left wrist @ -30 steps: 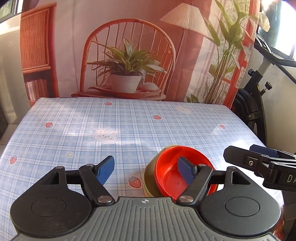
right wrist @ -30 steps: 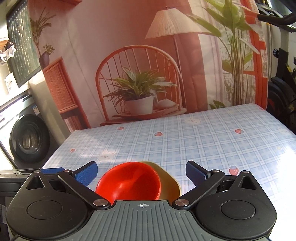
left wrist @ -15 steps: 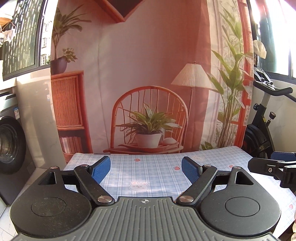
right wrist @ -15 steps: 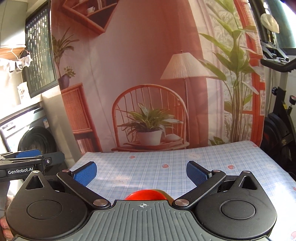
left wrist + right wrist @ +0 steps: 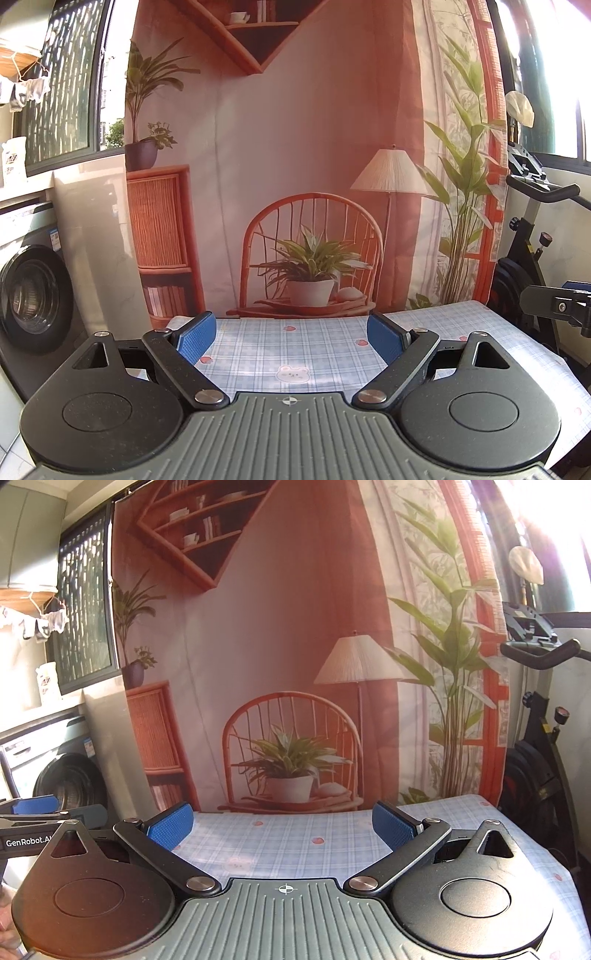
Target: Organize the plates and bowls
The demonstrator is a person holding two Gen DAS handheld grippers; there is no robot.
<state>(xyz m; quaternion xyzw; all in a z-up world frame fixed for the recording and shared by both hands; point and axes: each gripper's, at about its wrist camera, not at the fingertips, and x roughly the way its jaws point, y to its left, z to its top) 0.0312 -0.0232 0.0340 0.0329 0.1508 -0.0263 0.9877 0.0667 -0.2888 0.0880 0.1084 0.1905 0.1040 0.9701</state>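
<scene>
No plate or bowl shows in either view now; the red bowl and the stack under it are hidden below the gripper bodies. My left gripper (image 5: 290,336) is open and empty, held level above the near part of the blue checked table (image 5: 295,350). My right gripper (image 5: 282,827) is open and empty too, at about the same height, to the right of the left one. The right gripper's finger shows at the right edge of the left wrist view (image 5: 554,301), and the left gripper's finger at the left edge of the right wrist view (image 5: 33,812).
A printed backdrop (image 5: 314,166) with a chair and a plant hangs behind the table's far edge. A washing machine (image 5: 29,295) stands at the left and an exercise bike (image 5: 532,258) at the right.
Both grippers have risen and tilted up away from the table. The red bowl stack, in view a second ago, has dropped out of both views. Both stayed open.
</scene>
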